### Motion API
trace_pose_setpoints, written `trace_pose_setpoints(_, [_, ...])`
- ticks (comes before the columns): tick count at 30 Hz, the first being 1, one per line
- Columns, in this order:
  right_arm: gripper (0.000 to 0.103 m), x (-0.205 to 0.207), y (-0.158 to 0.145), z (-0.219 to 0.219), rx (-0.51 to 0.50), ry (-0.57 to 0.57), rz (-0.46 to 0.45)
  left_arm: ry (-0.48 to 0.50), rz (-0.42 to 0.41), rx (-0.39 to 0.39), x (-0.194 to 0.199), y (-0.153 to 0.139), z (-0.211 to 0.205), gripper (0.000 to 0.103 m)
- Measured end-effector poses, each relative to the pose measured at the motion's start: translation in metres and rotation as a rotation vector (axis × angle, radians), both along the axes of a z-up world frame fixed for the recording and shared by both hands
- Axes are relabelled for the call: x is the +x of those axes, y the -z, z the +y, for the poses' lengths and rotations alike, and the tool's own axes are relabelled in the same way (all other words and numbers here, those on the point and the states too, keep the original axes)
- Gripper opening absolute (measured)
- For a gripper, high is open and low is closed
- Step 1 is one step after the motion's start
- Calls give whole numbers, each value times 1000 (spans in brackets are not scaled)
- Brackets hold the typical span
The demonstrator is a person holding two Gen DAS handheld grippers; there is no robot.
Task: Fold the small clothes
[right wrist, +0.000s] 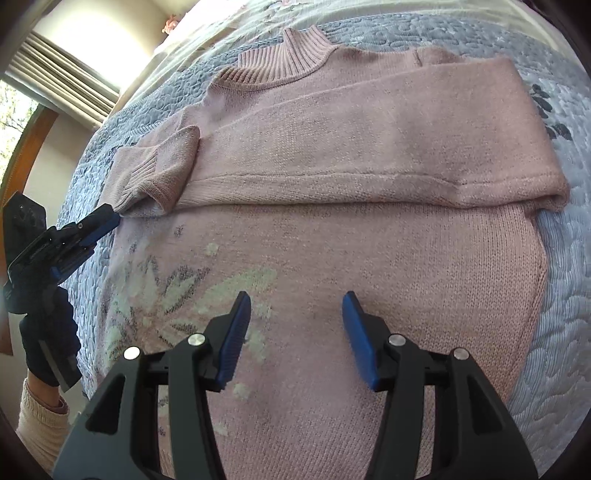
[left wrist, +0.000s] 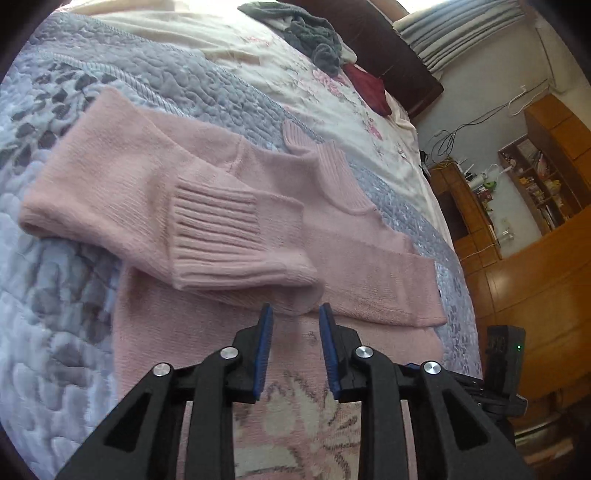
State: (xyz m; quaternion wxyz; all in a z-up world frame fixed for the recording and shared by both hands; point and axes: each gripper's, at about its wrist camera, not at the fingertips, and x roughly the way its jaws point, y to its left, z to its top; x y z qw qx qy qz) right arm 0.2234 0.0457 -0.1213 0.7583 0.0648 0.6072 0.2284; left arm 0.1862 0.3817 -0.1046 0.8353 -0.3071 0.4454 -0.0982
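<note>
Grey-blue quilted bedspread (left wrist: 177,77) covers the bed, grey knit clothes pile (left wrist: 310,33) near the dark headboard (left wrist: 399,62), wooden shelving (left wrist: 535,177) beyond.

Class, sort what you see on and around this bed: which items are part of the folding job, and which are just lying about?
Part of the job:
pink sweater
left gripper, jaws open
right gripper, jaws open

Just lying about:
grey garment
dark red cloth
quilted bedspread, only the work surface
wooden shelves
</note>
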Motion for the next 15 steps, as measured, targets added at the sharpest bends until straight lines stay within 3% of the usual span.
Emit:
trace_pose_setpoints(3, [53, 11, -12, 21, 24, -27, -3, -106, -19, 113, 1, -17, 41, 29])
trace_pose_setpoints(7, [52, 25, -26, 55, 32, -73, -19, -181, 55, 257, 23, -11, 73, 29])
trace_pose_setpoints(11, [53, 41, -29, 85, 43, -95, -1, -155, 155, 332, 37, 16, 80, 28])
trace_pose_setpoints(15, [53, 57, -22, 110, 75, -102, 50, -114, 151, 412, 39, 28, 72, 29])
